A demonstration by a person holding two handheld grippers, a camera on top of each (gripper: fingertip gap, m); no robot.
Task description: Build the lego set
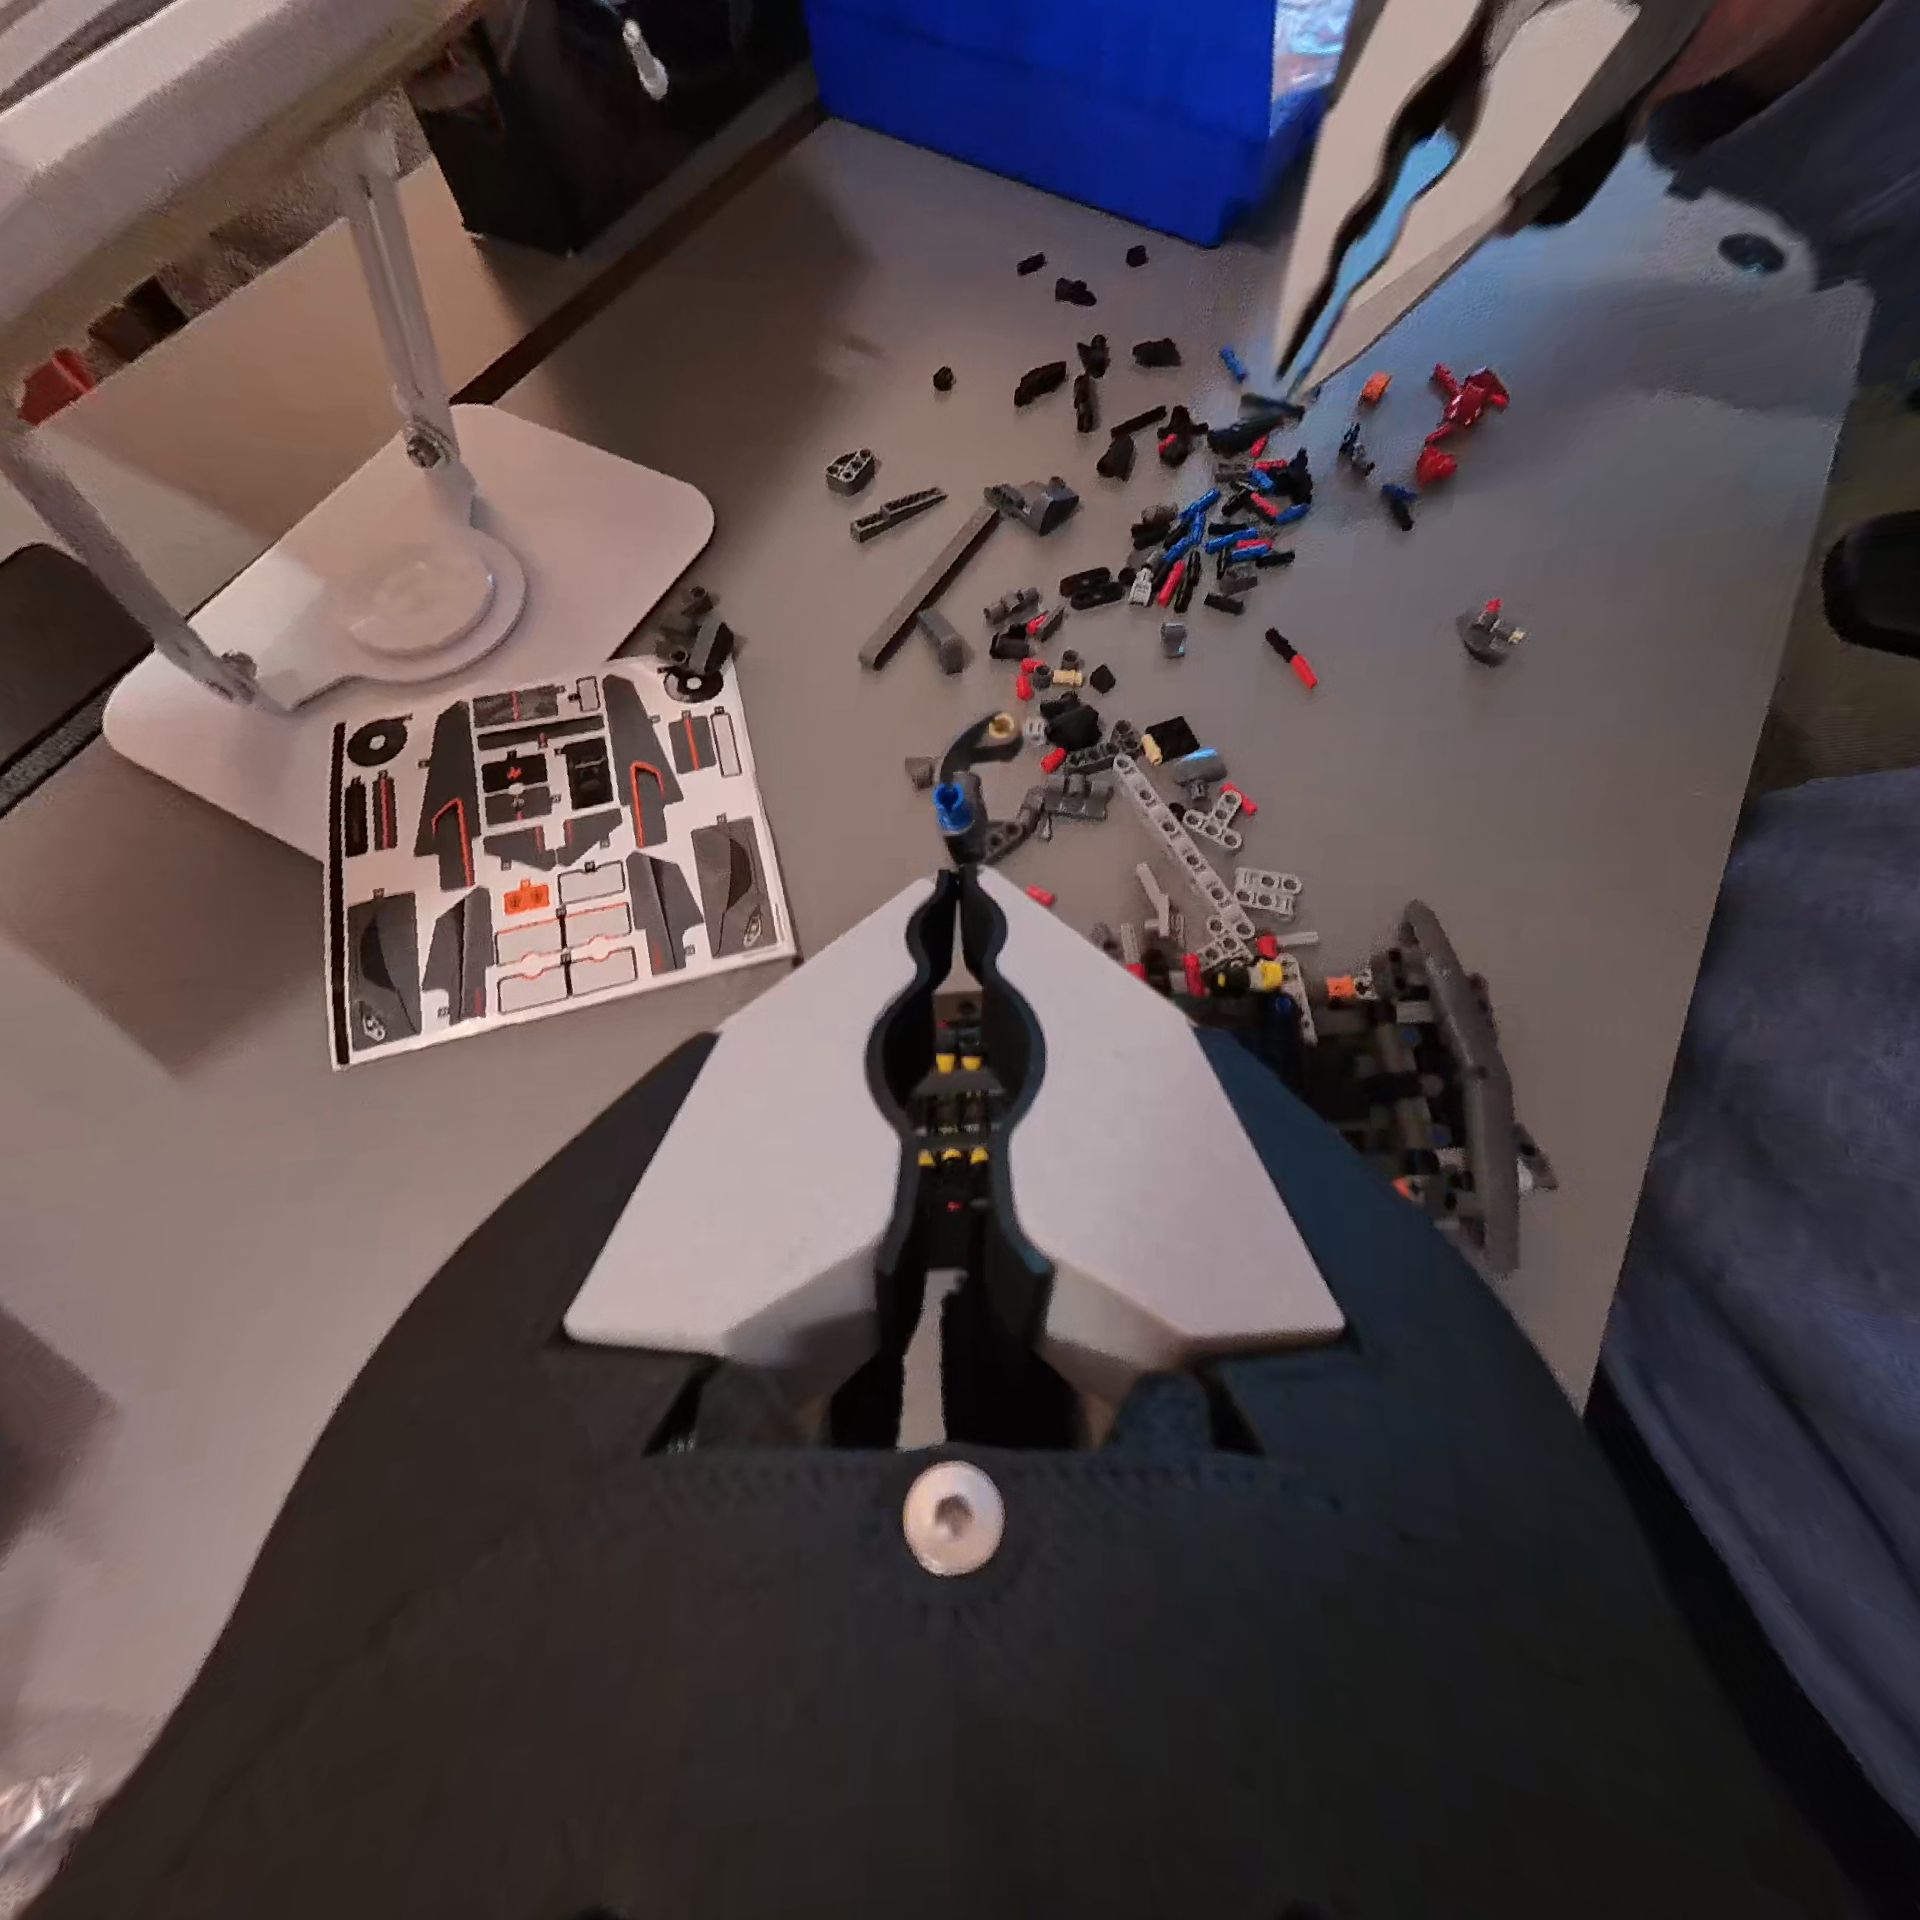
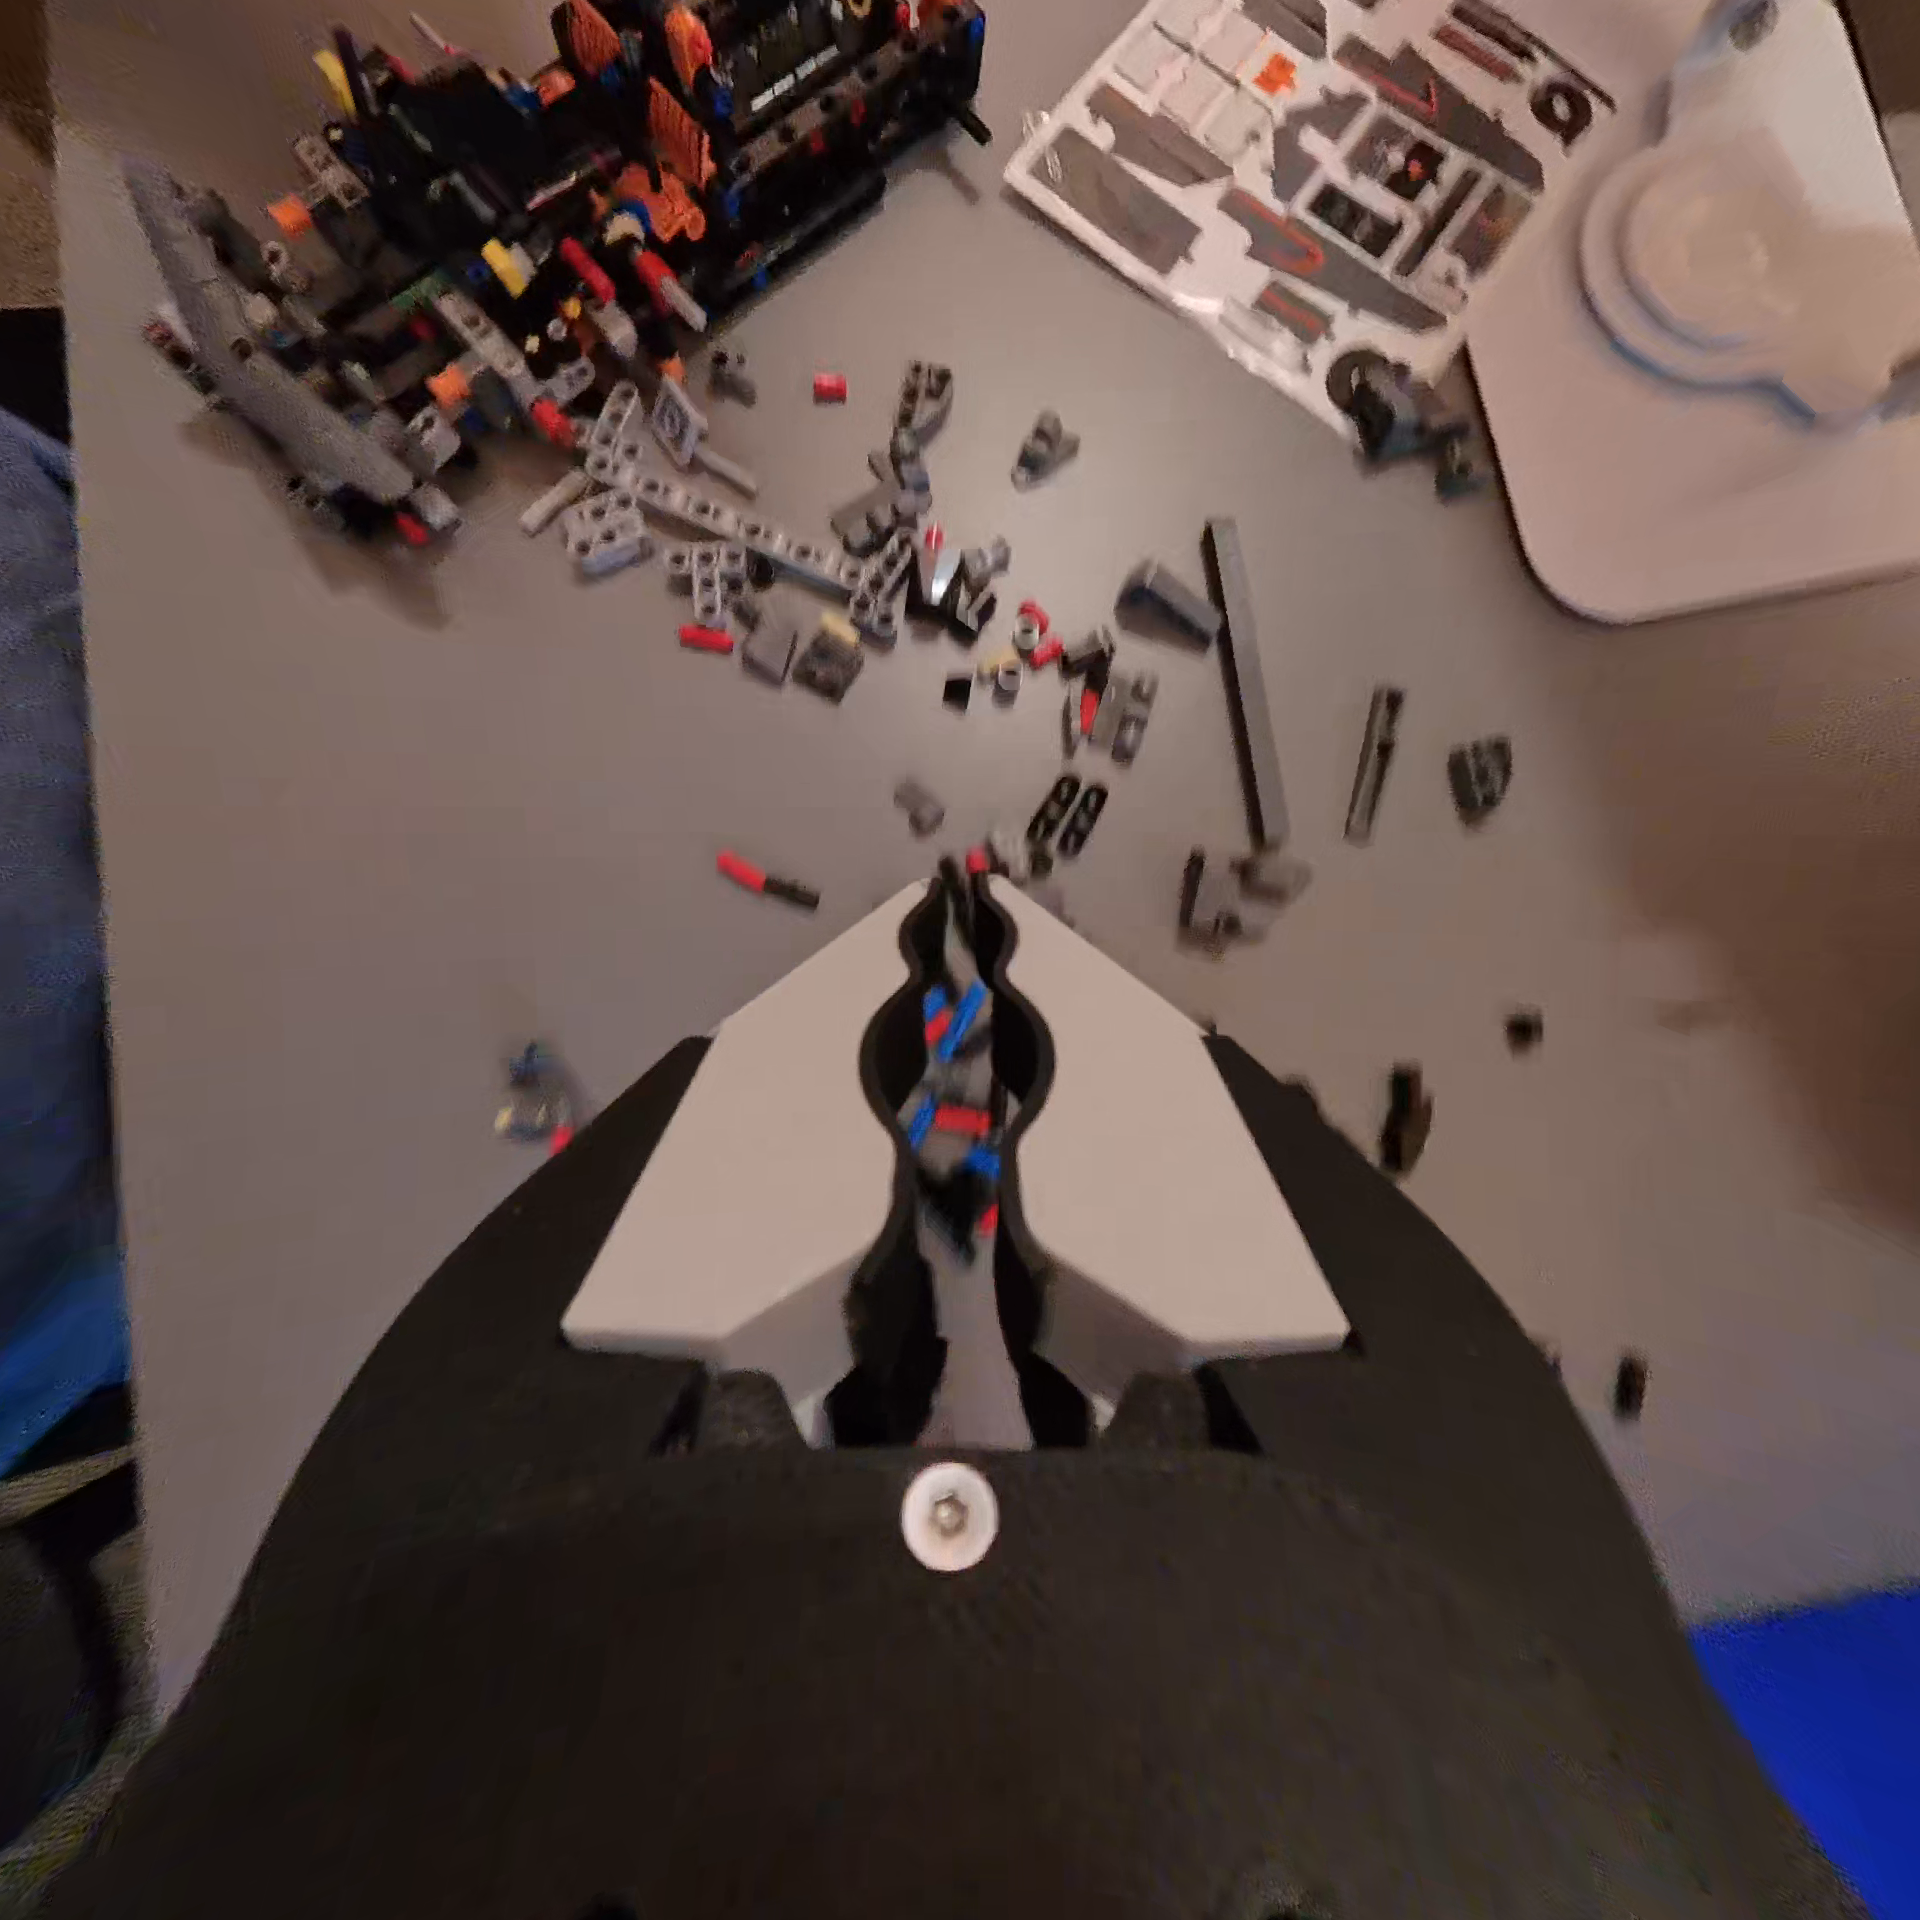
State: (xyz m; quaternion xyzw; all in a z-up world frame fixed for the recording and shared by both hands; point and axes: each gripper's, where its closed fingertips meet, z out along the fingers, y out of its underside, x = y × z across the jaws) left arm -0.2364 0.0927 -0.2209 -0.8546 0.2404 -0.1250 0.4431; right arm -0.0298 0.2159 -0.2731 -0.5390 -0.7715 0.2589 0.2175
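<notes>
My left gripper [image 1: 958,883] is shut on a black curved lego piece [image 1: 961,795] that carries a blue pin and a tan pin, and holds it above the grey table. My right gripper [image 2: 961,883] is shut, with a small black piece [image 2: 948,868] sticking out between its tips; the view is blurred. In the left wrist view the right gripper [image 1: 1288,384] reaches down into the loose pieces [image 1: 1216,520] at the far right. The part-built model [image 1: 1434,1039] lies right of my left gripper. It also shows in the right wrist view [image 2: 623,208] at the top left.
A sticker sheet [image 1: 540,852] lies left of the pieces, also in the right wrist view [image 2: 1320,187]. A white stand base [image 1: 416,603] sits behind it. A blue box [image 1: 1039,104] stands at the far table edge. Blue cloth [image 1: 1787,1143] is beyond the right edge. My hands' fingertips stand some 25 cm from each other. Left tips and right tips are each some 20 cm from the part-built model [image 1: 1434,1039].
</notes>
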